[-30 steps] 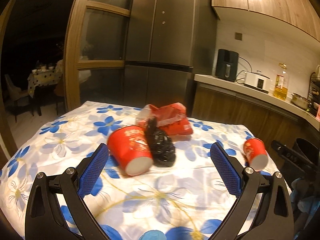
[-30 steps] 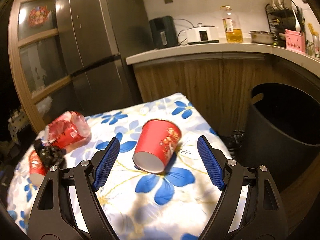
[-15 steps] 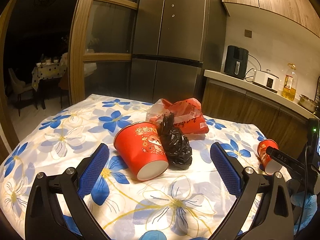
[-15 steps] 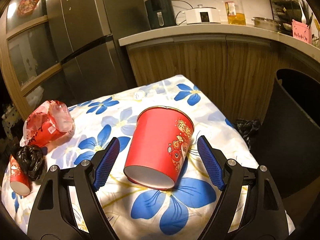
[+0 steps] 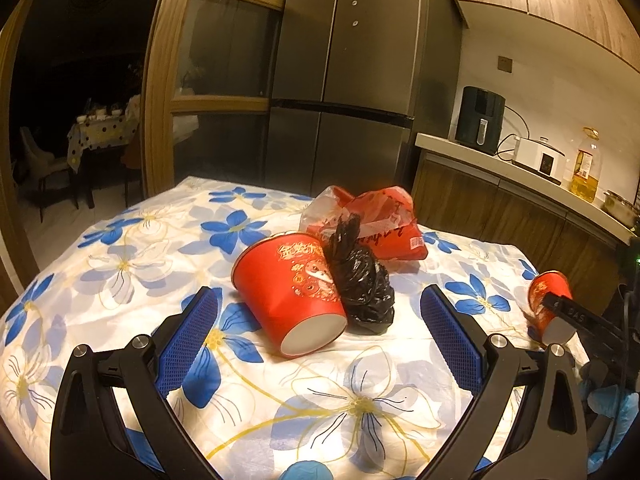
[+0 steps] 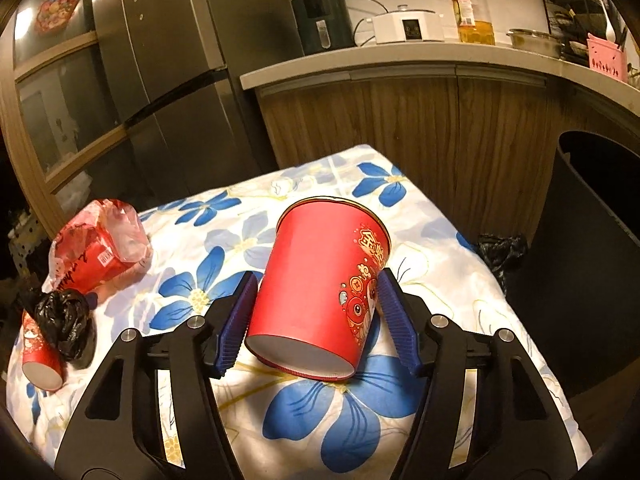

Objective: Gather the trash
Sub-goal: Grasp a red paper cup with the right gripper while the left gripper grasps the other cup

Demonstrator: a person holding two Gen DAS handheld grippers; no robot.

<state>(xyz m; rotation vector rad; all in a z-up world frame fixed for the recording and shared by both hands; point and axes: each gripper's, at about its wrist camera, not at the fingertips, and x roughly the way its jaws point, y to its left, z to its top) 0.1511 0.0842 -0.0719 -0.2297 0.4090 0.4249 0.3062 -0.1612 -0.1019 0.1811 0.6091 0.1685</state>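
A red paper cup (image 6: pixel 320 292) lies on its side on the flowered tablecloth (image 6: pixel 240 400). My right gripper (image 6: pixel 316 320) has its blue pads closed against the cup's two sides. That cup also shows in the left wrist view (image 5: pixel 550 304) at the far right. My left gripper (image 5: pixel 316 340) is open and empty, just short of a second red cup (image 5: pixel 290 296) that lies on its side. A knotted black bag (image 5: pixel 362 284) leans on that cup. A red plastic bag (image 5: pixel 372 220) lies behind them.
A dark trash bin (image 6: pixel 592 248) stands off the table's right edge, with a black bag (image 6: pixel 500 248) on the floor beside it. A wooden counter (image 6: pixel 400 68) with appliances runs behind. A steel fridge (image 5: pixel 340 80) stands beyond the table.
My right gripper moved forward around the red cup and closed its pads onto the cup's sides. My left gripper drew a little closer to the other cup and stayed open.
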